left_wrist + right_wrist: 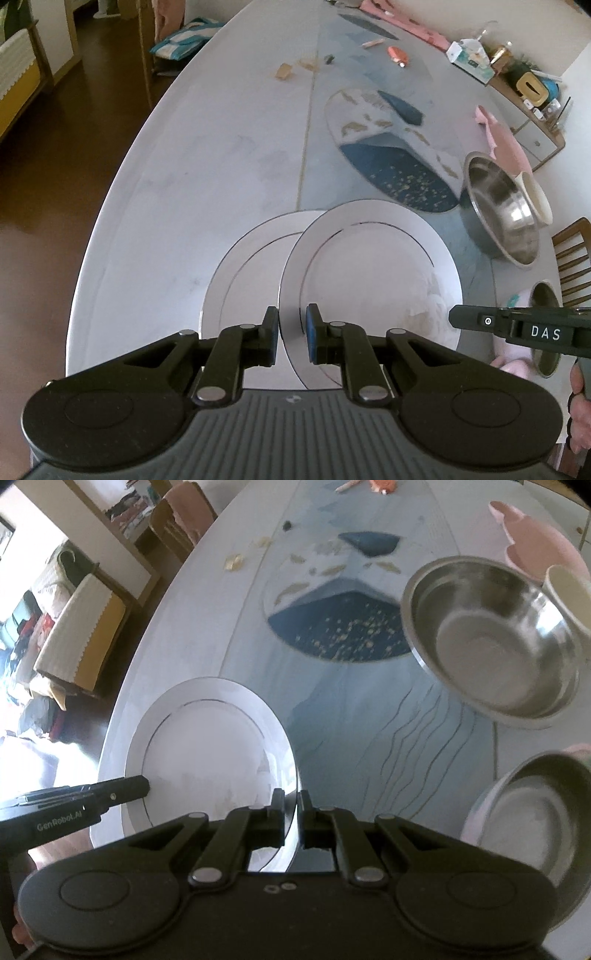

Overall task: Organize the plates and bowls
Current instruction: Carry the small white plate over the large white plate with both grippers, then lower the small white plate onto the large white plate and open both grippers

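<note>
I hold one white plate (369,280) with a thin dark ring by both rims, slightly above the table. My left gripper (291,332) is shut on its near left rim, blue pads on either side of the edge. My right gripper (291,812) is shut on the plate's (207,746) right rim. Each gripper shows in the other's view: the right gripper (456,319) at the plate's right edge, the left gripper (144,786) at its left edge. A second white plate (236,269) lies on the table, partly under the held one.
A steel bowl (491,638) sits to the right, with a cream cup (569,590) and a pink plate (535,535) behind it. Another steel bowl (532,812) rests in a pale pink dish at near right. The table edge (122,206) curves along the left; small items lie far off.
</note>
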`<action>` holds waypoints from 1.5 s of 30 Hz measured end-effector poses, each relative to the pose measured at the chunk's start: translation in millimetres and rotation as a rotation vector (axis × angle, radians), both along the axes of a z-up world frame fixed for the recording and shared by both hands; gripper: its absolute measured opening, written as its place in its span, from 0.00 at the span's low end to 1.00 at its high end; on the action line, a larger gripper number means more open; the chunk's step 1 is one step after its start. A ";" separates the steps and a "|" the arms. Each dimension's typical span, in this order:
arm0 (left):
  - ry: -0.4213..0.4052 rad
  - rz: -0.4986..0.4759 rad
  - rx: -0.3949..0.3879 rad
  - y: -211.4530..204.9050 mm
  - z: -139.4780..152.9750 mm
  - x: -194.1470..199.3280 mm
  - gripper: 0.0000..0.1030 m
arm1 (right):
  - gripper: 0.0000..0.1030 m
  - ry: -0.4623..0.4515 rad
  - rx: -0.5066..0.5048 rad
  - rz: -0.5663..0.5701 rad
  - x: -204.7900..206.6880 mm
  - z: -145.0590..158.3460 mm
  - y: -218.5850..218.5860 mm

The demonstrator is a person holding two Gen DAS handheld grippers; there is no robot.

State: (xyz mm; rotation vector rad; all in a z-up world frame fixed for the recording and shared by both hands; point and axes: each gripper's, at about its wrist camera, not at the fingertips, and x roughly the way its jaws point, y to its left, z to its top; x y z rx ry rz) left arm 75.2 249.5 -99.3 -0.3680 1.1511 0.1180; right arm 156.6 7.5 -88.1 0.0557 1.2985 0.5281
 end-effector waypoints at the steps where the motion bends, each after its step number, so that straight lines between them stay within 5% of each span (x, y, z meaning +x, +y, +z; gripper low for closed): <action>1: 0.002 0.003 -0.002 1.6 -2.6 -1.3 0.13 | 0.07 0.002 -0.001 0.002 -1.3 -2.3 1.7; 32: 0.060 0.013 -0.015 18.7 -35.1 0.2 0.14 | 0.07 0.072 -0.054 0.039 -6.4 -28.9 26.4; 45: 0.042 -0.043 0.085 12.4 -21.8 -3.9 0.14 | 0.02 0.071 -0.053 0.045 -6.0 -29.8 25.2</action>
